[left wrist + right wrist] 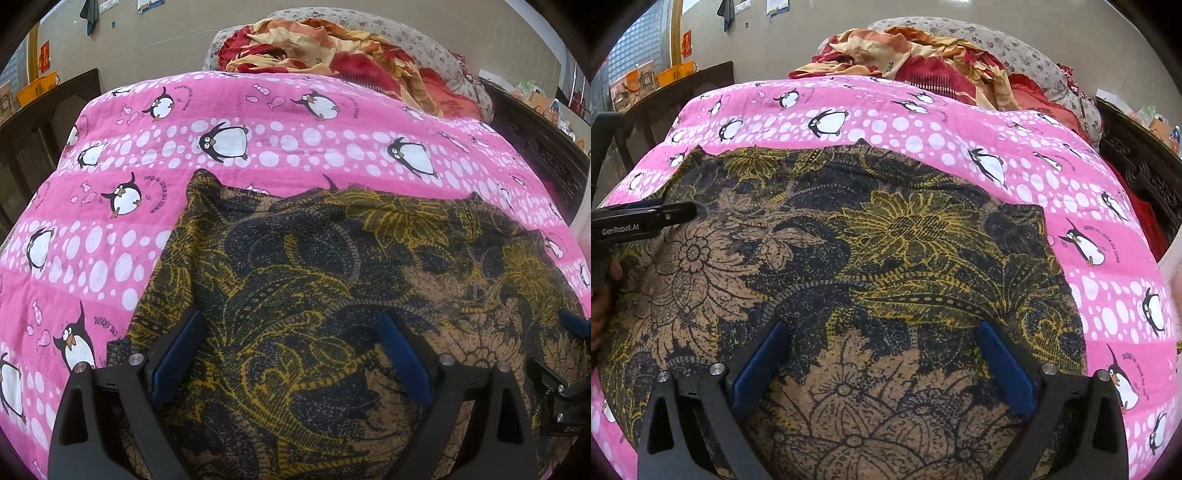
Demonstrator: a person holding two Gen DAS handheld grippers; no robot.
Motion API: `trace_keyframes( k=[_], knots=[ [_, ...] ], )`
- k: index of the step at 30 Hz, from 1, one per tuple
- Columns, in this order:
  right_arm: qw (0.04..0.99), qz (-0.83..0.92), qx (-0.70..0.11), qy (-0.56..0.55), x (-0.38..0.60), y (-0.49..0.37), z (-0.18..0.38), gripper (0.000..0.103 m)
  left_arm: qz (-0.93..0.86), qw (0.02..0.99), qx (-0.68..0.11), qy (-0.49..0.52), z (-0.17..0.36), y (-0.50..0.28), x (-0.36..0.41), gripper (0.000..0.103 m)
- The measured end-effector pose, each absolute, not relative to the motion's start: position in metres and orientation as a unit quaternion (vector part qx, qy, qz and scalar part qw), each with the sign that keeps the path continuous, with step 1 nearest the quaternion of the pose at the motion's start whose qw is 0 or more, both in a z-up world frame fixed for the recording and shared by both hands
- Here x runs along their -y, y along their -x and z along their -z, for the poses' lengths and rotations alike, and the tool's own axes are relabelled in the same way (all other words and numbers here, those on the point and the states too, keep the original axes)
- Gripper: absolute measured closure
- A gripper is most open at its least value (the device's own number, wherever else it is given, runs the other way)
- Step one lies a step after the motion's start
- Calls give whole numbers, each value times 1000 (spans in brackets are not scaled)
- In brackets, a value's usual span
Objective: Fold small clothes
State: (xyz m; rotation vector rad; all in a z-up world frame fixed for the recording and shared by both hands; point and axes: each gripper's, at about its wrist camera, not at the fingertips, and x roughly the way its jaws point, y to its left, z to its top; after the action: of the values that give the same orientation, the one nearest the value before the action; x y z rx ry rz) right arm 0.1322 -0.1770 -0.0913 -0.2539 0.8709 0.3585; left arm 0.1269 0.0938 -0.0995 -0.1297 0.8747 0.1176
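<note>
A dark floral garment in black, tan and yellow lies spread flat on a pink penguin-print bedsheet. My left gripper is open and empty, hovering over the garment's near left part. My right gripper is open and empty over the garment toward its right side. The right gripper's blue finger shows at the right edge of the left wrist view. The left gripper shows side-on at the left of the right wrist view.
A heap of red, orange and cream bedding and a floral pillow lie at the far end of the bed. Dark wooden furniture stands right and left. An orange basket sits far left.
</note>
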Motion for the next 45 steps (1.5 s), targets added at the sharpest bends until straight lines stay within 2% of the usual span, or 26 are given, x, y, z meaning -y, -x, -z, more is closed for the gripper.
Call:
trace_keyframes(
  k=[24, 28, 31, 34, 38, 41, 43, 45],
  knots=[
    [883, -167, -420, 127, 175, -134, 91, 0, -65, 896, -437, 44, 102, -132, -88, 3],
    [886, -168, -415, 125, 176, -131, 90, 0, -52, 886, -459, 45, 87, -126, -94, 5],
    [889, -169, -409, 120, 179, -128, 89, 0, -63, 898, -427, 84, 50, -75, -116, 5],
    [890, -167, -406, 122, 179, -126, 88, 0, -37, 894, -421, 147, 37, -11, -138, 5],
    [891, -169, -405, 117, 180, -126, 88, 0, 13, 857, -447, 256, 65, 54, -156, 5],
    [891, -170, -405, 115, 180, -126, 88, 0, 47, 817, -480, 316, 96, 61, -149, 5],
    [891, -171, -405, 115, 180, -126, 88, 0, 58, 819, -466, 331, 105, 58, -148, 0],
    [891, -170, -405, 115, 180, -126, 88, 0, 65, 814, -455, 356, 104, 51, -153, 0]
  ],
)
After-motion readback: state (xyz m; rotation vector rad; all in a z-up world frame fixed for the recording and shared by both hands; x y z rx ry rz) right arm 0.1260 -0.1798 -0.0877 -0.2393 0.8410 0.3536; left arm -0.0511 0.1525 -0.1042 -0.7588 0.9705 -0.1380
